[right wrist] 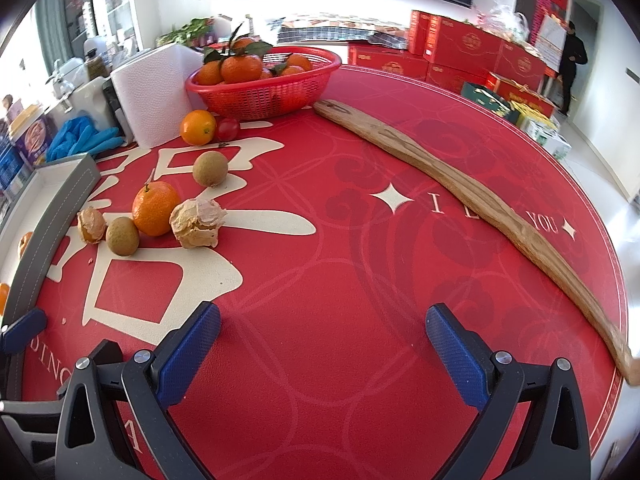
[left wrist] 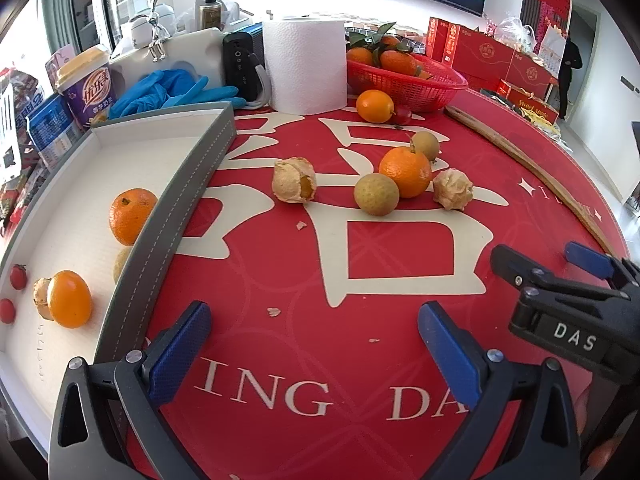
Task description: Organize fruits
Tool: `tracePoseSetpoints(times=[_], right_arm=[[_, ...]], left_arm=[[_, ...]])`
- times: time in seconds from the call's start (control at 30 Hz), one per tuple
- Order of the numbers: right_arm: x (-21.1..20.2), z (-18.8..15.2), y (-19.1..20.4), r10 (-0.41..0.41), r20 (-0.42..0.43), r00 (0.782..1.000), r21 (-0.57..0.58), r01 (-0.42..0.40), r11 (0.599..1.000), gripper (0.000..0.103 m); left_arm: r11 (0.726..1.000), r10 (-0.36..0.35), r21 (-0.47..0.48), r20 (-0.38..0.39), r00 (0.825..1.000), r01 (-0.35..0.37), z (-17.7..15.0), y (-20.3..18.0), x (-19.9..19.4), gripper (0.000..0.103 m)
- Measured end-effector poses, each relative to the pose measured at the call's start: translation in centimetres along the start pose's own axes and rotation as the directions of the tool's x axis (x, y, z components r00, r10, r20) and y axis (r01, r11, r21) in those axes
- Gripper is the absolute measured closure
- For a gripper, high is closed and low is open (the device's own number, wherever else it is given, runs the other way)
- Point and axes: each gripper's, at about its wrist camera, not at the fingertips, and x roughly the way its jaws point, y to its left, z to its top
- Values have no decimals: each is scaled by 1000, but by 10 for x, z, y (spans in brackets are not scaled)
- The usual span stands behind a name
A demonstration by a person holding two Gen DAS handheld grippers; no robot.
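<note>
A grey tray (left wrist: 200,168) with a white floor lies at the left and holds a mandarin (left wrist: 130,216), a kumquat (left wrist: 69,299), a husked physalis and two cherry tomatoes (left wrist: 18,277). On the red mat lie a mandarin (left wrist: 405,172), two longans (left wrist: 376,194), two husked physalis (left wrist: 294,180), a kumquat (left wrist: 375,106) and a cherry tomato (right wrist: 228,129). My left gripper (left wrist: 314,340) is open and empty above the mat, beside the tray's front end. My right gripper (right wrist: 322,344) is open and empty, to the right of the fruit; it also shows in the left wrist view (left wrist: 560,260).
A red basket (right wrist: 264,96) of leafy mandarins stands at the back. A paper towel roll (left wrist: 306,66), blue gloves (left wrist: 172,92) and a drink cup (left wrist: 86,84) stand behind the tray. A long wooden stick (right wrist: 472,196) lies along the mat's right edge. Red boxes (right wrist: 472,52) stand beyond.
</note>
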Motion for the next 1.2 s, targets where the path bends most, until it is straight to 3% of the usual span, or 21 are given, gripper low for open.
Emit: tracePoseSetpoints(times=[0.17, 0.43, 0.53, 0.6, 0.63, 0.67, 0.7, 0.9, 1.13, 1.2], right_arm=[[6, 8, 4, 25, -11, 1000, -36, -26, 999, 0], [21, 30, 37, 149, -7, 989, -165, -148, 975, 1], [21, 34, 48, 158, 15, 987, -214, -151, 965, 19], [21, 35, 51, 171, 20, 985, -227, -162, 960, 31], [20, 34, 52, 175, 27, 984, -234, -164, 958, 44], [18, 34, 51, 180, 36, 983, -236, -167, 957, 69], [17, 33, 48, 182, 39, 983, -231, -168, 958, 77], [12, 29, 3, 303, 14, 953, -84, -301, 950, 76], [-1, 15, -28, 322, 16, 947, -31, -321, 947, 76], [-3, 12, -31, 328, 15, 945, -23, -328, 944, 76]], left_arm=[[1000, -1, 16, 32, 999, 0, -2, 6, -14, 6], [999, -28, -25, 71, 997, 30, 0, 33, -38, 9], [998, -41, -39, 63, 997, 43, 4, 37, -40, 14], [998, -46, -32, 54, 997, 48, 8, 34, -38, 23], [998, -58, -29, 42, 997, 59, 10, 32, -36, 24], [997, -65, -29, 35, 997, 67, 11, 30, -35, 28], [996, -79, -28, 23, 997, 80, 12, 26, -32, 33], [991, -133, 14, -15, 991, 133, 25, -4, -16, 39], [991, -104, 87, -17, 994, 106, 49, -35, 11, 39], [991, -107, 83, -37, 994, 110, 52, -37, 22, 44]])
